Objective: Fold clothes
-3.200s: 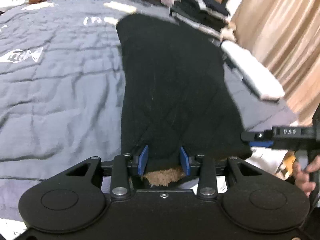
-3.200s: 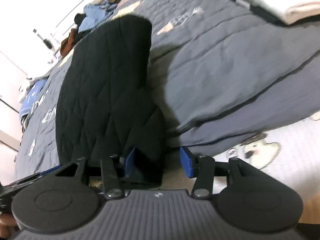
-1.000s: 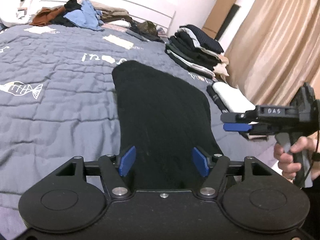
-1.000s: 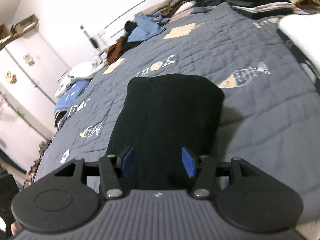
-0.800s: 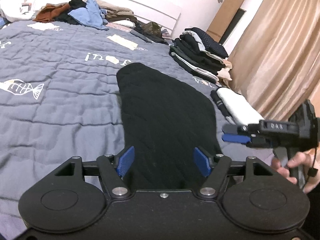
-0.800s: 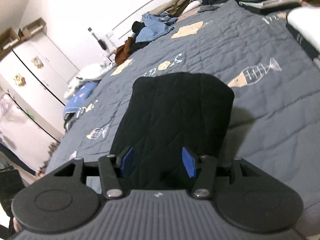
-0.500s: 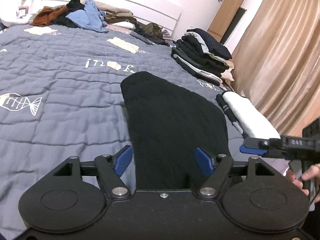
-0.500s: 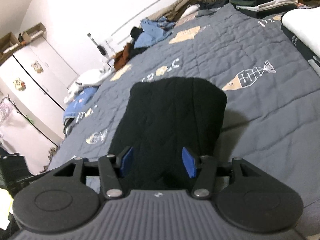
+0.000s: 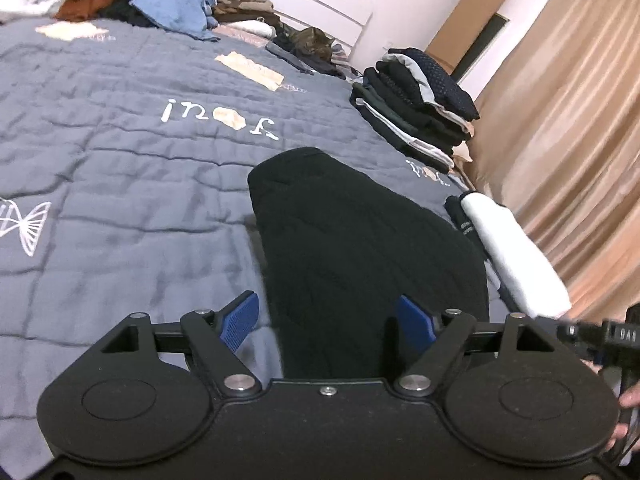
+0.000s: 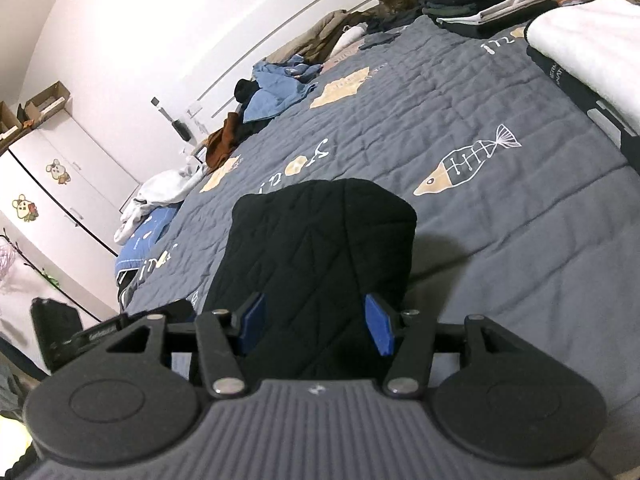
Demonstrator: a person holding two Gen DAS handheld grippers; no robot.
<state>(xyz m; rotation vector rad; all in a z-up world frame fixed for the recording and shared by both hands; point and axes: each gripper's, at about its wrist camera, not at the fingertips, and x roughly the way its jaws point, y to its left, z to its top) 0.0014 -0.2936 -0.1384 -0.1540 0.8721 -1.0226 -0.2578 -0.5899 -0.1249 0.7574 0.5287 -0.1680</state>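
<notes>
A black quilted garment lies folded on the grey quilted bedspread, long side running away from me. My left gripper hovers over its near end with the jaws opening. One blue pad is above the bedspread, the other above the cloth, and neither presses on it. In the right wrist view the same garment shows between the pads of my right gripper, which stand apart without pinching it. The garment's near edge is hidden behind both gripper bodies. The right gripper also shows at the left wrist view's right edge.
A stack of folded dark clothes and a white folded item sit along the bed's right side by the beige curtain. Unfolded clothes are heaped at the headboard. A white wardrobe stands beyond the bed's left side.
Both grippers held the long garment's near hem earlier; it now lies shorter and let go. The left gripper has slid left with its jaws widening. The right gripper sank in the left view.
</notes>
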